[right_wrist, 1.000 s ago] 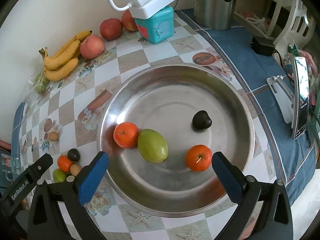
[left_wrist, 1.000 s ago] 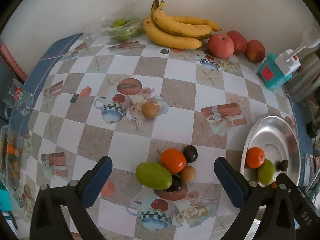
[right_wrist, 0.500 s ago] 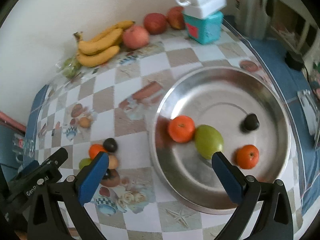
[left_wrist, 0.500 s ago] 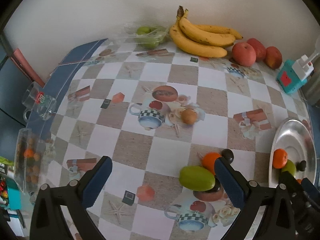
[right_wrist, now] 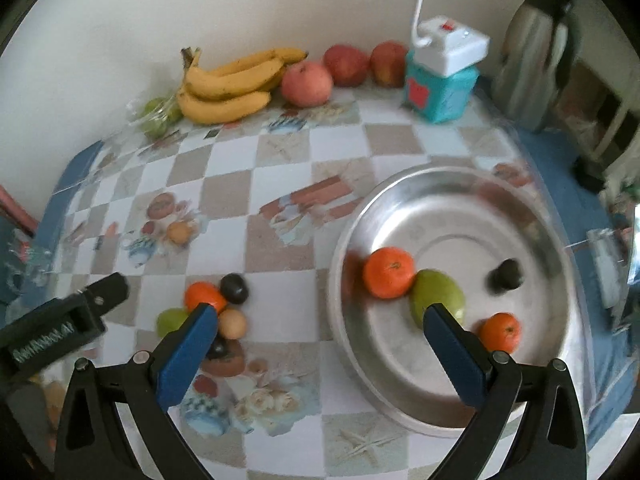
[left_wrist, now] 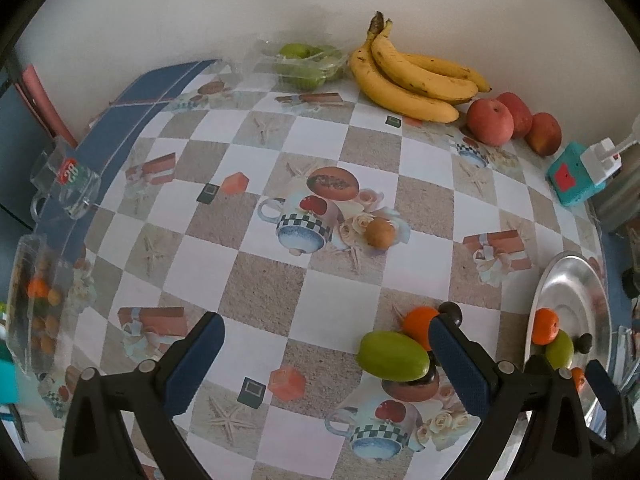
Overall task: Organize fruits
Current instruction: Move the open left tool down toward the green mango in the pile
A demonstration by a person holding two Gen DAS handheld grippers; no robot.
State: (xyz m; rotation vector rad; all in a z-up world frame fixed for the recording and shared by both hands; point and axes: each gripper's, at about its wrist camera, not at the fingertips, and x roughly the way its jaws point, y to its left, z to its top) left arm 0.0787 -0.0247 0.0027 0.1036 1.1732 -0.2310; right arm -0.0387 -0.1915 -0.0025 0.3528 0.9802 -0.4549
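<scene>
Metal bowl (right_wrist: 460,200) lower right collects fruit; small fruit pile (right_wrist: 212,308) waits lower left; left gripper (left_wrist: 324,344), right gripper (right_wrist: 320,332) wide open, empty.

The shiny metal bowl (right_wrist: 452,216) is gleaming ahead of the right gripper (right_wrist: 320,336); the glossy plastic tablecloth (left_wrist: 256,292) is reflecting light beneath the left gripper's (left_wrist: 320,352) matt blue pads (left_wrist: 196,364).

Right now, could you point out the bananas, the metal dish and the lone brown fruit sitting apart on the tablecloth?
bananas (left_wrist: 408,80): left wrist view, middle of the bunch.
metal dish (right_wrist: 460,216): right wrist view, bare inner wall at the far side.
lone brown fruit (left_wrist: 381,233): left wrist view, its centre.
</scene>
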